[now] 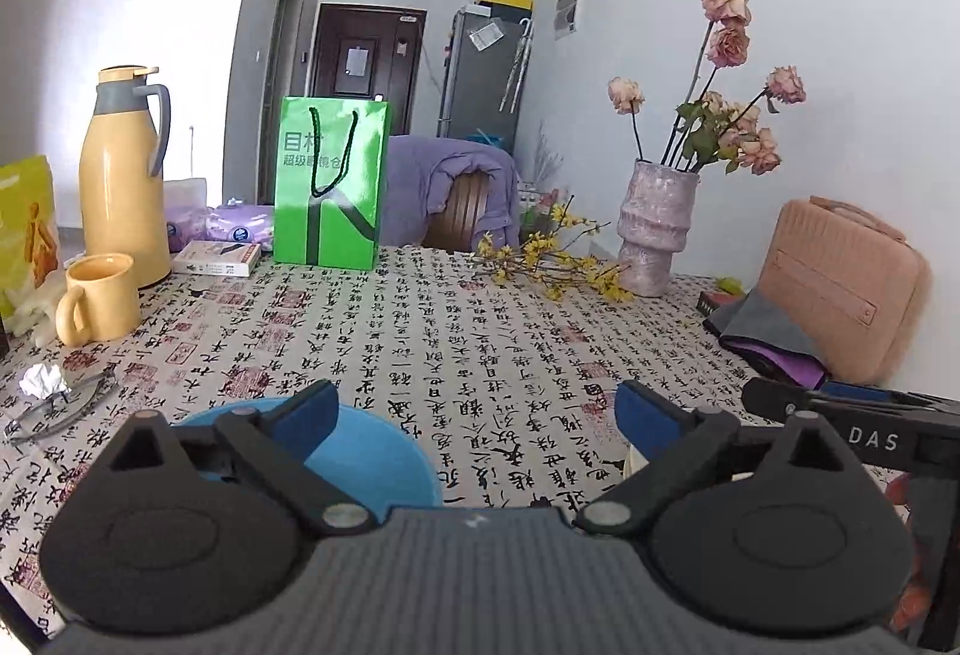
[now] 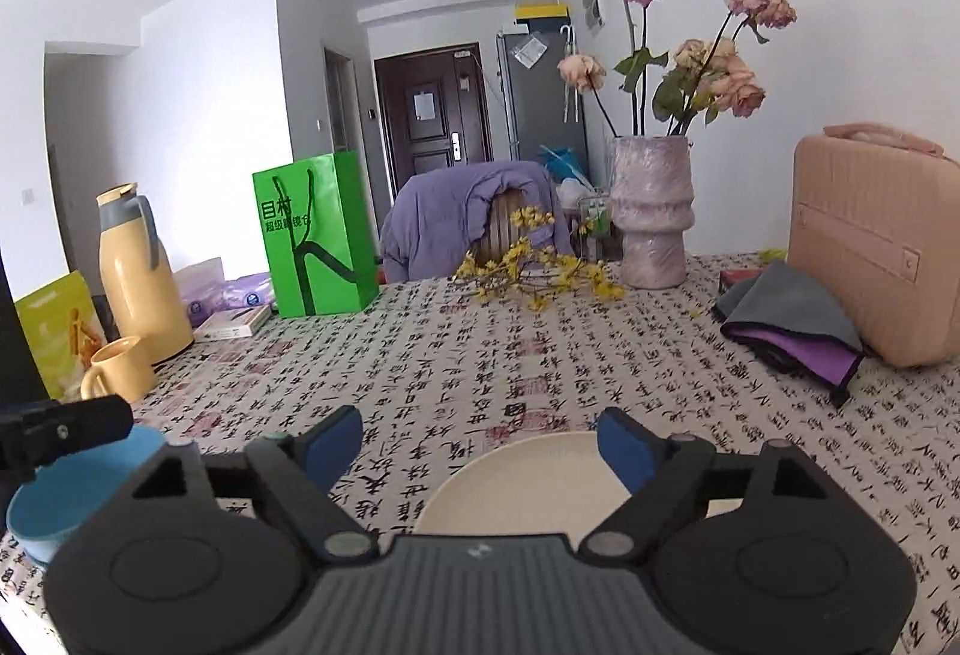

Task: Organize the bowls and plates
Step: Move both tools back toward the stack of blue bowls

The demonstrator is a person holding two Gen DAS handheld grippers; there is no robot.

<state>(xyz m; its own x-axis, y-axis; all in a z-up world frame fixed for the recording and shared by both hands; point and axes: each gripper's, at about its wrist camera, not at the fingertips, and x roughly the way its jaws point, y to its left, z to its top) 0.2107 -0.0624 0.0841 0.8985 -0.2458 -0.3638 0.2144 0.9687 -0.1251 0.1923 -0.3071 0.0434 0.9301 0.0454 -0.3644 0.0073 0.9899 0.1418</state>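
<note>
The left gripper [image 1: 474, 412] is released, jaws spread wide with nothing between them, above a blue bowl [image 1: 366, 457] resting on the calligraphy-print tablecloth [image 1: 480, 331]. The right gripper [image 2: 480, 445] is likewise released and empty over a cream plate [image 2: 516, 481], which only its own camera shows clearly. Only the left wrist view shows crumpled foil [image 1: 42, 379] and eyeglasses [image 1: 60, 409]. Farther back stand a yellow mug [image 1: 99, 307], yellow thermos [image 1: 123, 175], green bag [image 1: 330, 181] and vase of wilted roses [image 1: 657, 229].
</note>
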